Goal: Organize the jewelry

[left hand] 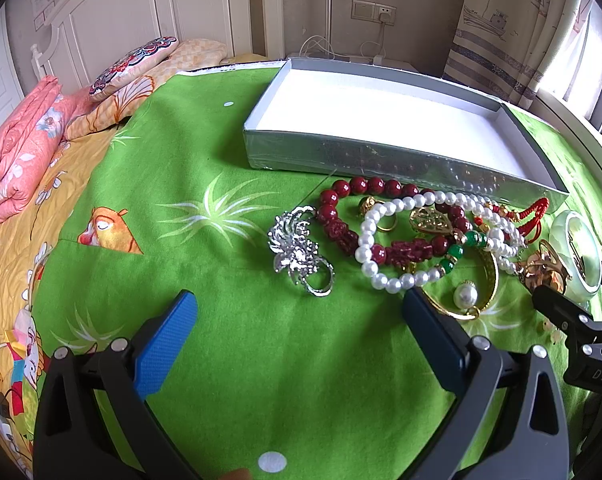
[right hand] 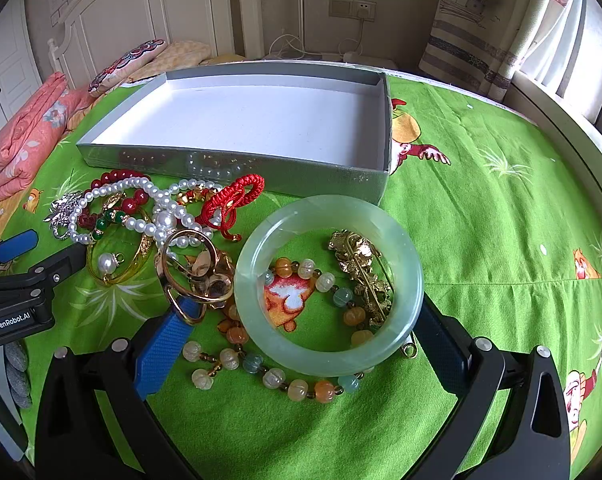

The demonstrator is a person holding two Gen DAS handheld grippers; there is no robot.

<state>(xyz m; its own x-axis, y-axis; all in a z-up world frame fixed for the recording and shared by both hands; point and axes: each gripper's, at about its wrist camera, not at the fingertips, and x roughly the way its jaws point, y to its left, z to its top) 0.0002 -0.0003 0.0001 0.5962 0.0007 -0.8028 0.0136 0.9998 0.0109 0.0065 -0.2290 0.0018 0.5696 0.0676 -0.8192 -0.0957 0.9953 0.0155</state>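
On the left gripper point(right hand: 21, 256), spread like the right gripper point(right hand: 301, 316) around a jade bangle point(right hand: 329, 344), reads "GenRobot.AI".

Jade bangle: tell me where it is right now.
In the right wrist view the jade bangle lies on the green cloth between the open right hand-held gripper's fingers, just before the grey box.

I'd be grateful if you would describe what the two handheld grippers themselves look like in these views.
Both are alike. The left gripper has a black plastic frame with triangular cut-outs and silver bolt heads, and two flat fingers faced with textured blue pads. The right gripper has the same black frame, bolts and blue pads. Seen from the right wrist view, the left one's body carries a white "GenRobot.AI" label. No sleeves or cables show.
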